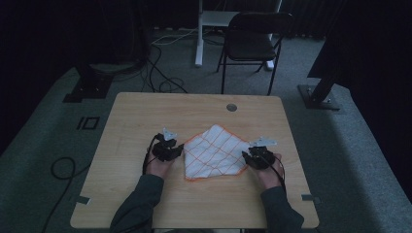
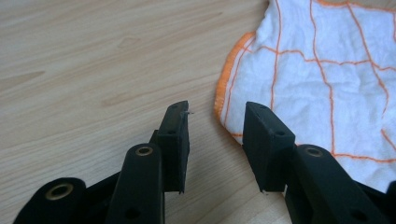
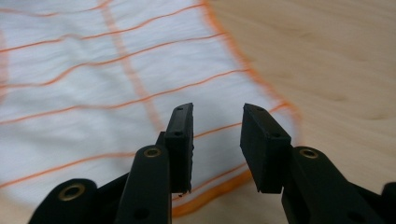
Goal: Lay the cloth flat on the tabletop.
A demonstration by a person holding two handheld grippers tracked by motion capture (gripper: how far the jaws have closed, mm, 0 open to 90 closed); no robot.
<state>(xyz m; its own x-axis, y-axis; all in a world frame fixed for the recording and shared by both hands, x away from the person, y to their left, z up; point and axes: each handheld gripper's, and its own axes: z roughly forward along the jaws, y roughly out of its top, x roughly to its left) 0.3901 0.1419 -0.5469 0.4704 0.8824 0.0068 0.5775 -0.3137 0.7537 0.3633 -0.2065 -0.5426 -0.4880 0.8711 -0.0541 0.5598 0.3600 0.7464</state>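
A white cloth with orange grid lines (image 1: 214,151) is lying flat near the middle of a light wooden table (image 1: 145,111), turned like a diamond; bare wood is showing on every side of it, widest toward the far edge. The left gripper (image 1: 176,149) is sitting just beside the cloth's left corner, its jaws standing apart over the orange hem and holding nothing; the right gripper (image 1: 247,156) is hovering at the right corner, jaws likewise parted around the hemmed edge, nothing pinched. A round hole (image 1: 231,107) is sitting near the table's far edge; beyond it a dark chair (image 1: 252,39) is standing on grey carpet (image 1: 43,145), with cables (image 1: 160,73) trailing across the dim floor.
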